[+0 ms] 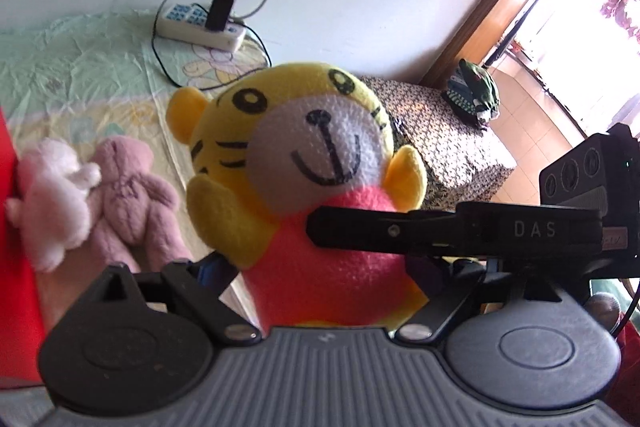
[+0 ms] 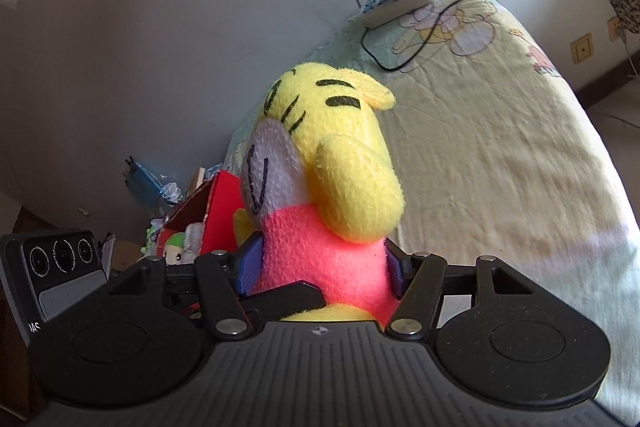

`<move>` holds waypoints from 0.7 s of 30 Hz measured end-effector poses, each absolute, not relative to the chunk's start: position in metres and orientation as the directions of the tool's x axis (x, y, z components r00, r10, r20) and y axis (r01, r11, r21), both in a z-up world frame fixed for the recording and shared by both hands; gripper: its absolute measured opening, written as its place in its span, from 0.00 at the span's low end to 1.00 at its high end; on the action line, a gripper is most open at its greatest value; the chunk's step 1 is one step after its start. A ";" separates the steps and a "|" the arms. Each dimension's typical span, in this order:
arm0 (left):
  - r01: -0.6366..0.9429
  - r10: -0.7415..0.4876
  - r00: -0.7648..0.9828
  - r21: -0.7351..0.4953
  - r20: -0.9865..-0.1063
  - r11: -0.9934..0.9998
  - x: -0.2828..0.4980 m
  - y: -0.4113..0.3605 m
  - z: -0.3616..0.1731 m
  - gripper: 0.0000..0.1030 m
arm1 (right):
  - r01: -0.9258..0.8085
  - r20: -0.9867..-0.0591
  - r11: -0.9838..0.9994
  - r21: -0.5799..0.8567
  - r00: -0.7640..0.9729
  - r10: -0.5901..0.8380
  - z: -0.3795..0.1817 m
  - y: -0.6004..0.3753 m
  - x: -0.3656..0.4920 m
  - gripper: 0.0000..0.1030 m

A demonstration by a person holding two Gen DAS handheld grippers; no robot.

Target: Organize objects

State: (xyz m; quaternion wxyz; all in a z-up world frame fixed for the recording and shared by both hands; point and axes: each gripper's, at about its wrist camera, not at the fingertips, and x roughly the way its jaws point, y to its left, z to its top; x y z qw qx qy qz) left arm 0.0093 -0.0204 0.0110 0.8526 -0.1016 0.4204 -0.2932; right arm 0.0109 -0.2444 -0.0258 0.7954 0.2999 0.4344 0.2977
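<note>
Pale bedsheet [image 2: 500, 155] spreads below; both the left gripper [image 1: 320, 267] and right gripper [image 2: 320, 267] pinch the tiger plush [image 1: 320, 163] aloft, near the bed's red-box [image 2: 220, 211] edge. Keep both squeezes even while carrying.

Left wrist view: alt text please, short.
A yellow tiger plush in a pink shirt fills the centre, gripped by both the left gripper and right gripper. Behind it, two small pink teddy bears lie on a bed.
</note>
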 end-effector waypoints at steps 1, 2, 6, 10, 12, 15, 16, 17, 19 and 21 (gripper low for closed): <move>0.406 -0.571 0.497 -0.406 -0.654 0.819 0.005 -0.014 0.016 0.85 | -0.239 -0.501 0.635 0.735 0.441 0.745 -0.021 -0.237 0.010 0.61; 0.396 -0.554 0.518 -0.391 -0.652 0.831 0.001 -0.008 0.021 0.85 | -0.260 -0.493 0.629 0.733 0.434 0.754 -0.018 -0.230 0.010 0.61; 0.359 -0.511 0.582 -0.364 -0.632 0.860 -0.011 0.025 0.038 0.85 | -0.331 -0.465 0.599 0.729 0.402 0.789 -0.004 -0.196 0.010 0.61; 0.339 -0.494 0.622 -0.359 -0.608 0.870 -0.017 0.060 0.048 0.85 | -0.385 -0.446 0.582 0.717 0.388 0.807 0.009 -0.162 0.007 0.61; 0.333 -0.492 0.630 -0.364 -0.601 0.870 -0.018 0.078 0.050 0.85 | -0.398 -0.447 0.581 0.710 0.383 0.808 0.013 -0.146 0.005 0.61; 0.321 -0.492 0.626 -0.375 -0.605 0.870 -0.017 0.109 0.051 0.85 | -0.395 -0.465 0.595 0.700 0.380 0.800 0.016 -0.117 0.003 0.61; 0.320 -0.492 0.629 -0.376 -0.602 0.869 -0.017 0.120 0.050 0.85 | -0.395 -0.468 0.596 0.699 0.378 0.799 0.016 -0.107 0.001 0.61; 0.317 -0.492 0.629 -0.379 -0.602 0.869 -0.016 0.131 0.049 0.85 | -0.398 -0.471 0.598 0.696 0.376 0.798 0.017 -0.097 0.000 0.61; 0.305 -0.494 0.624 -0.394 -0.606 0.867 -0.012 0.152 0.047 0.85 | -0.392 -0.487 0.618 0.682 0.388 0.783 0.017 -0.075 -0.001 0.61; 0.302 -0.499 0.622 -0.404 -0.603 0.864 -0.008 0.172 0.045 0.85 | -0.382 -0.498 0.638 0.668 0.408 0.765 0.017 -0.057 -0.004 0.60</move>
